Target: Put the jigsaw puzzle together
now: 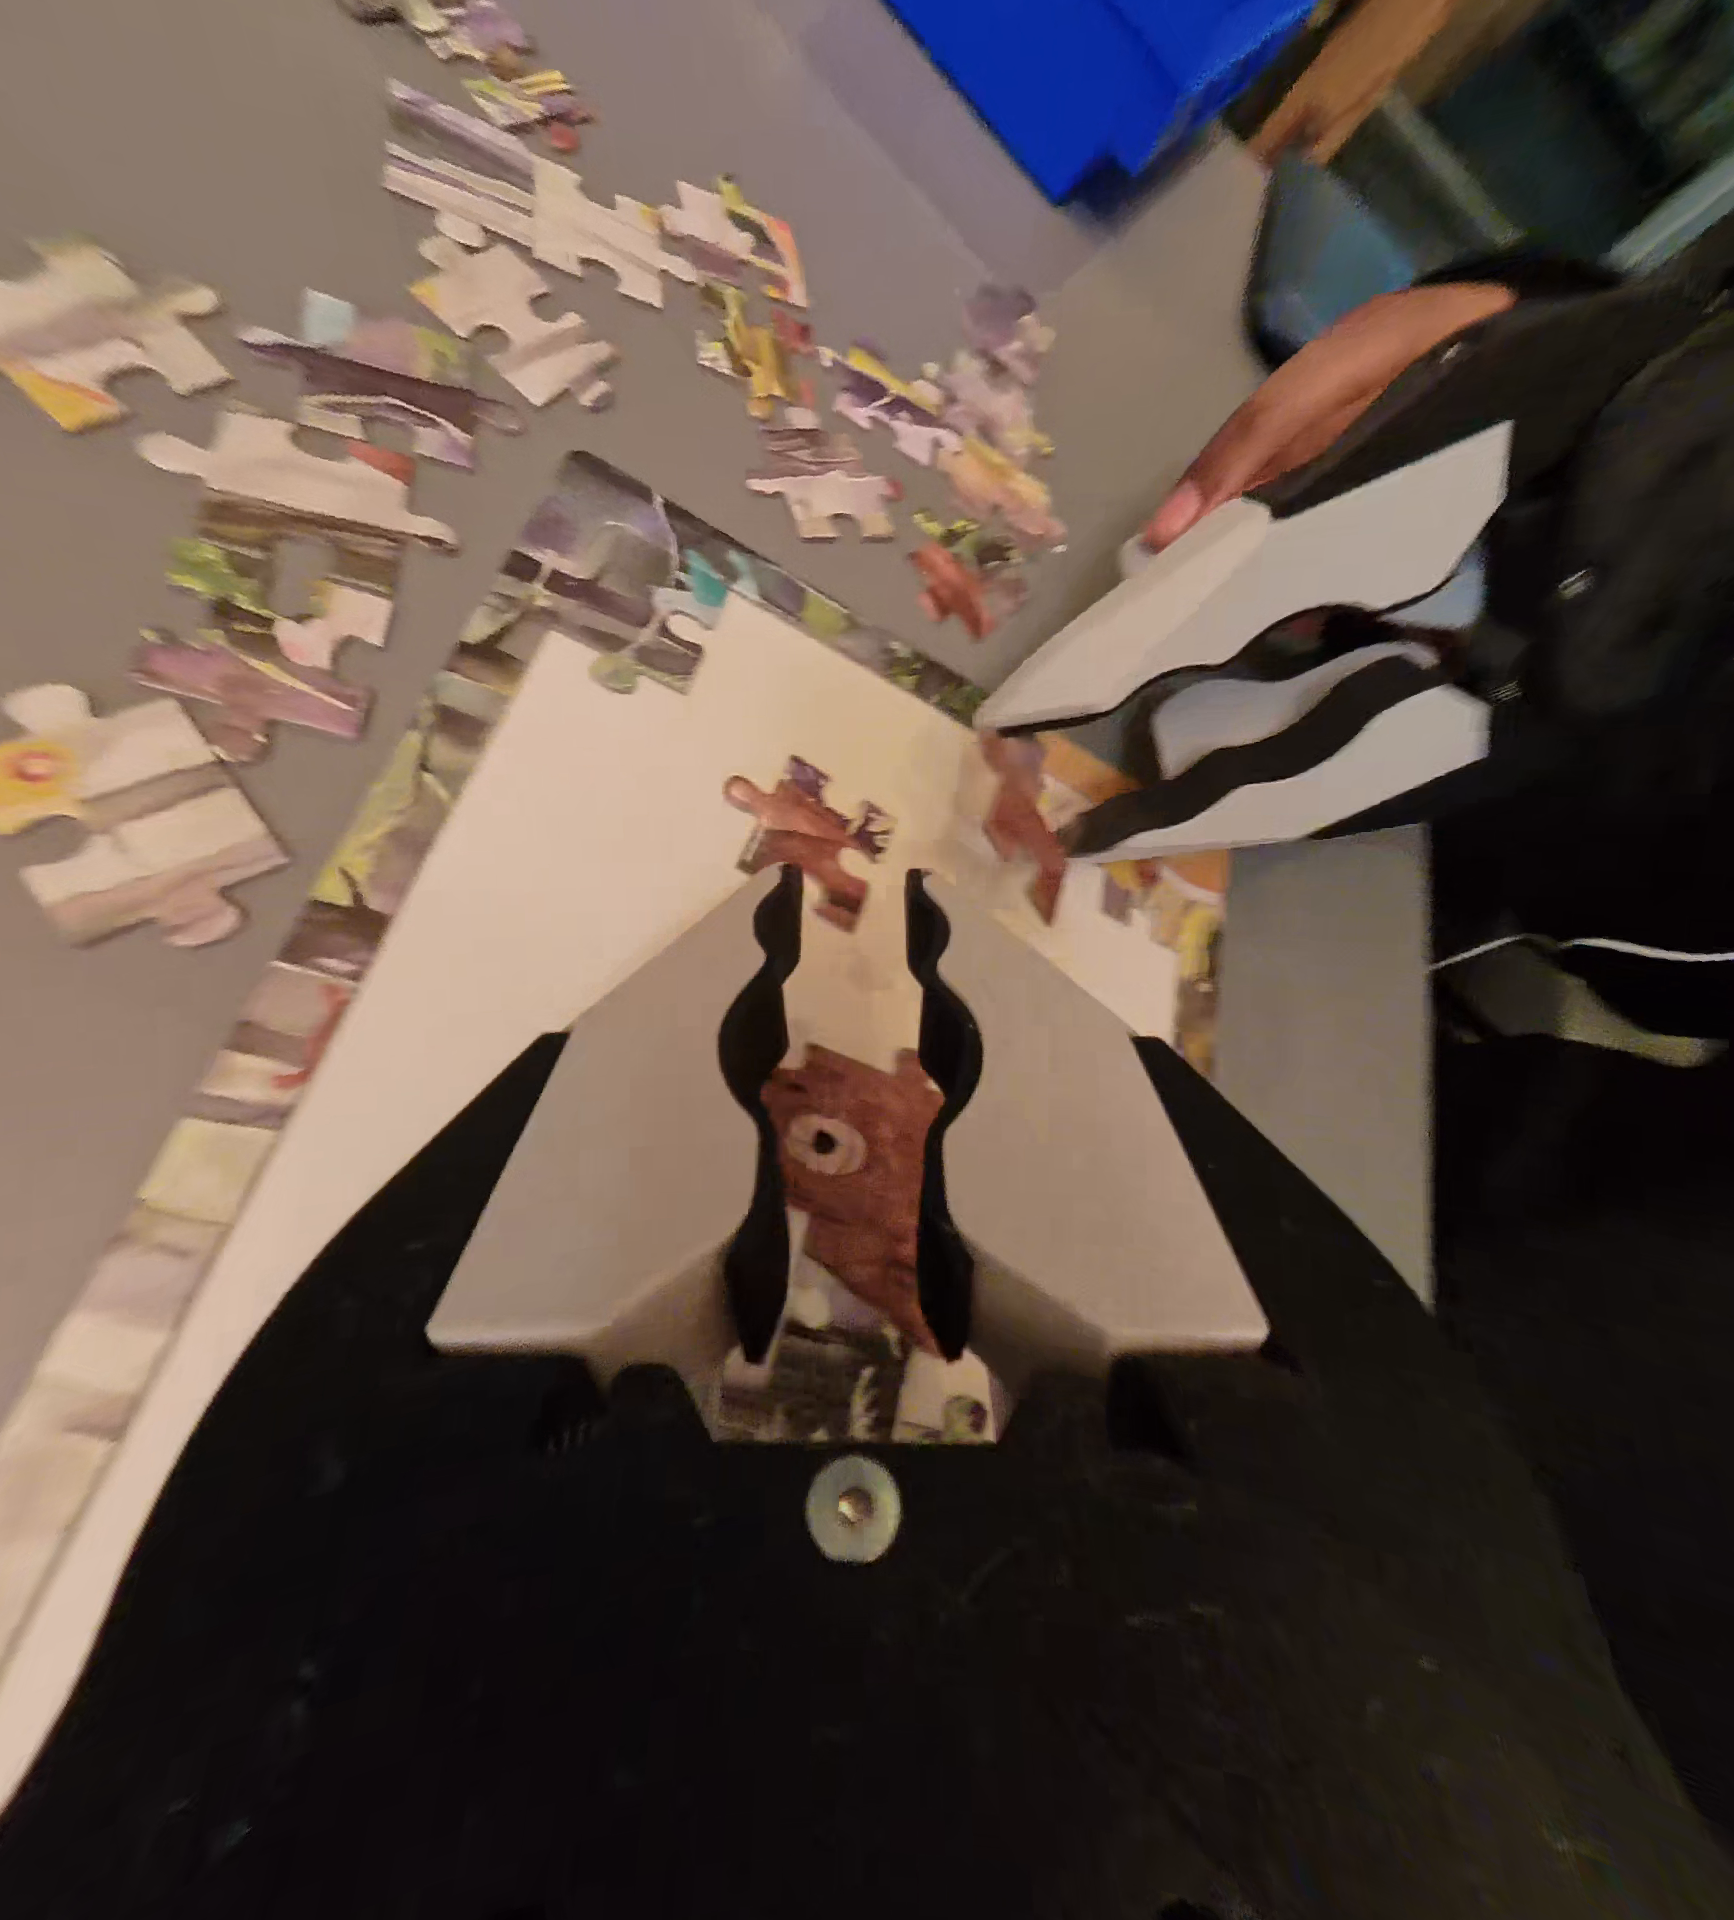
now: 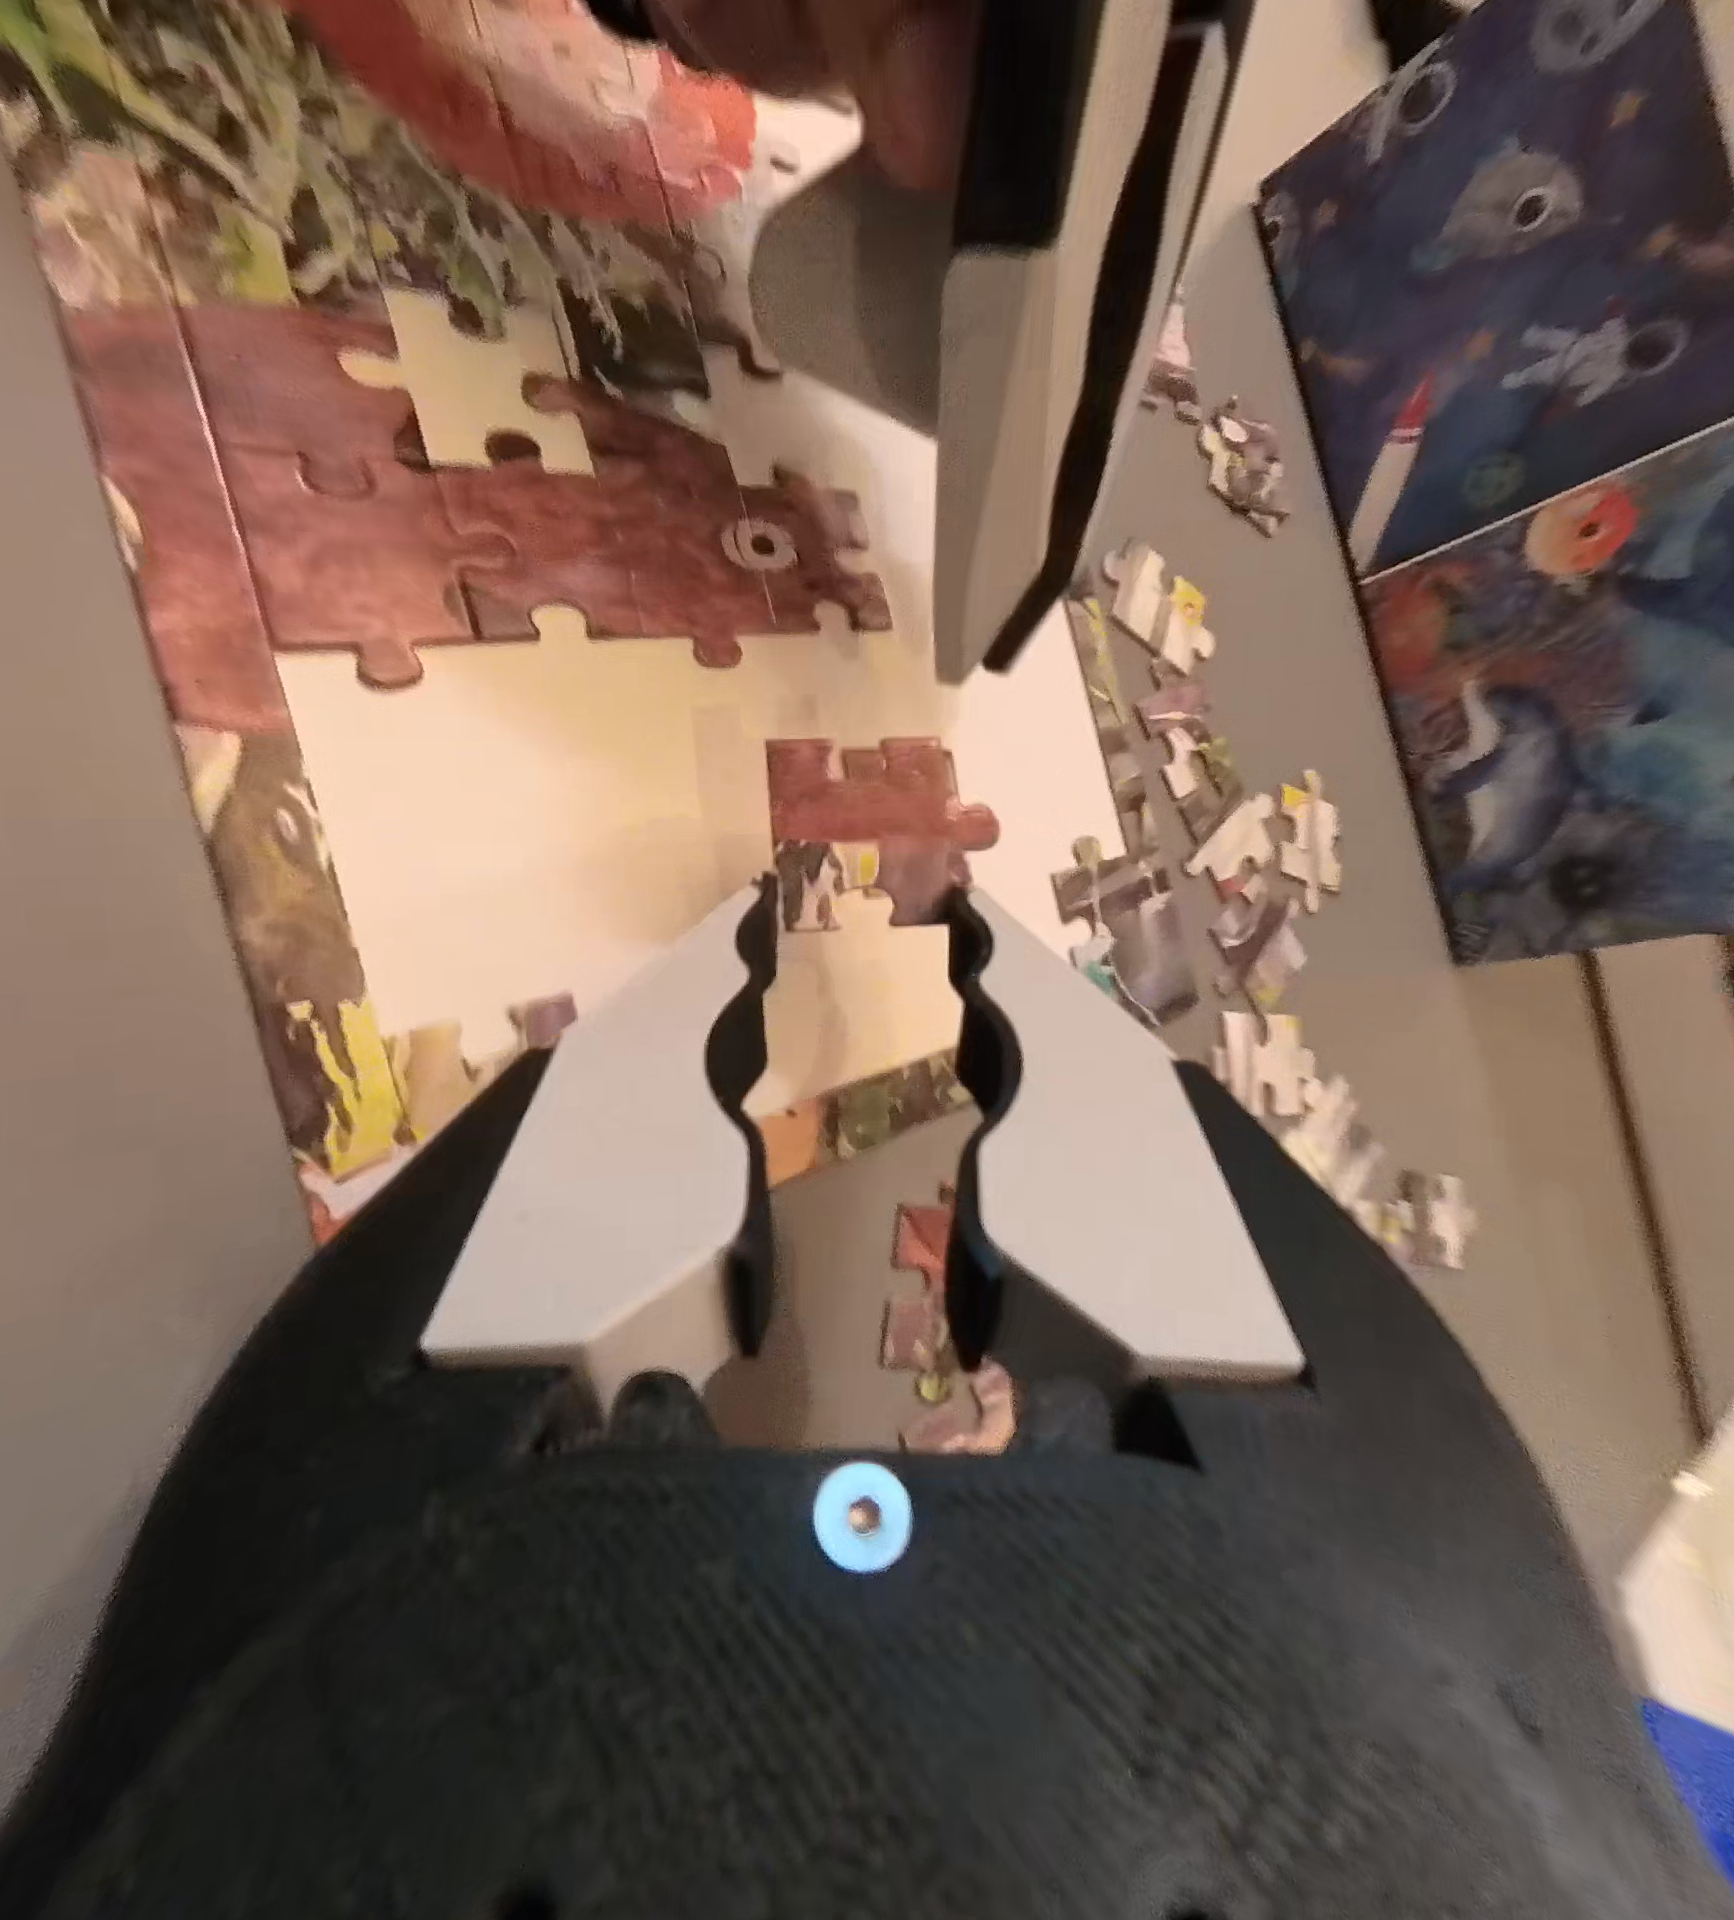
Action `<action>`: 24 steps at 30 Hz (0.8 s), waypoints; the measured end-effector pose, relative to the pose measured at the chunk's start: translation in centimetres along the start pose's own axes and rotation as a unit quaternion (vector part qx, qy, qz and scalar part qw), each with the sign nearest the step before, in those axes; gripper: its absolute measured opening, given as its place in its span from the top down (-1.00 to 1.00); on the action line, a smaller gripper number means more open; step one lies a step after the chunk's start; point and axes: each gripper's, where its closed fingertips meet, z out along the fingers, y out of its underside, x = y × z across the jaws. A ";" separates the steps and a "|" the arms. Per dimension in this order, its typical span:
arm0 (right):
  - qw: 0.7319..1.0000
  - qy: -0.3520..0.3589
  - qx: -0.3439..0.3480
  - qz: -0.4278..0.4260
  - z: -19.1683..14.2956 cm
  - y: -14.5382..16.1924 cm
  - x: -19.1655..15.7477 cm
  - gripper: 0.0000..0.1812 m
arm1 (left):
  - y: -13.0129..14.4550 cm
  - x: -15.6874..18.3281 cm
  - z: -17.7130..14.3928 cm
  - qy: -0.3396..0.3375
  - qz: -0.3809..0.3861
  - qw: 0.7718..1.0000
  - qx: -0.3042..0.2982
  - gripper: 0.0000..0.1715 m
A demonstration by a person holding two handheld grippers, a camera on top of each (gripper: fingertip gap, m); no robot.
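A cream puzzle tray [image 1: 572, 790] with a printed border lies on the grey table. A joined brown section with an eye [image 2: 582, 520] fills its far part in the right wrist view and shows between my left fingers [image 1: 842, 1143]. My left gripper [image 1: 855, 878] is open, its tips just behind a loose brown piece [image 1: 811, 831] on the tray. My right gripper [image 2: 861, 899] is open, its tips on either side of a brown and purple piece [image 2: 873, 821] lying on the tray. The right gripper also shows in the left wrist view [image 1: 1034, 784].
Several loose pieces [image 1: 323, 416] lie on the table beside the tray, also in the right wrist view [image 2: 1206, 831]. Blue picture cards [image 2: 1569, 416] lie farther off. A blue box [image 1: 1081, 73] stands at the back. A hand [image 1: 1289, 416] holds the right gripper.
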 end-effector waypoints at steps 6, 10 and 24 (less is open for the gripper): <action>0.991 -0.125 -0.027 0.048 1.5 0.6 -1.5 0.66 | -0.6 -1.7 1.0 -0.067 0.040 0.997 -0.010 1.00; 0.988 -0.143 -0.007 0.052 1.6 0.6 -1.7 0.66 | 0.2 -1.6 1.5 -0.077 0.045 0.996 -0.027 1.00; 0.985 -0.146 0.032 0.086 1.6 0.6 -2.2 0.67 | 2.2 -1.1 1.3 -0.104 0.092 0.988 -0.073 1.00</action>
